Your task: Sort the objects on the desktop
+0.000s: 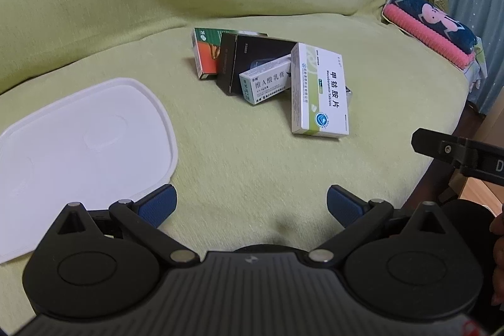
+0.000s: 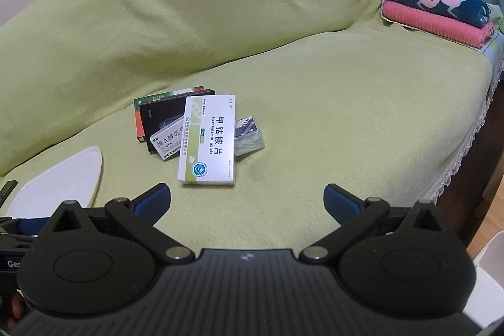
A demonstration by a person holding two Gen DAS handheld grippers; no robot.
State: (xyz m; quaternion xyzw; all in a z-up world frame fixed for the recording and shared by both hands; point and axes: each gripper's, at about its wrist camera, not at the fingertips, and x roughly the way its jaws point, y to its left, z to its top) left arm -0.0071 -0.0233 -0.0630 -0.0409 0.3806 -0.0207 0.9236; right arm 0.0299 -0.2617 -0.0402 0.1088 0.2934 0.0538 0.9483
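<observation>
We find the left gripper [image 1: 251, 205] with its jaws spread wide and nothing between them, poised over the green sofa cover [image 1: 252, 166]. Ahead of these jaws lies a heap of small boxes: the white-and-green tablet box [image 1: 321, 90] nearest, resting on the cream box [image 1: 267, 77], the black box [image 1: 252, 59] and the orange-green box [image 1: 206, 52]. The white lid [image 1: 85, 144] lies flat beside the left finger. We find the right gripper [image 2: 247, 200] likewise wide and empty, with the same heap ahead of its left finger and a clear blister pack [image 2: 249, 134] tucked beside the tablet box. Folded towels [image 2: 438, 11] sit far ahead to the right.
</observation>
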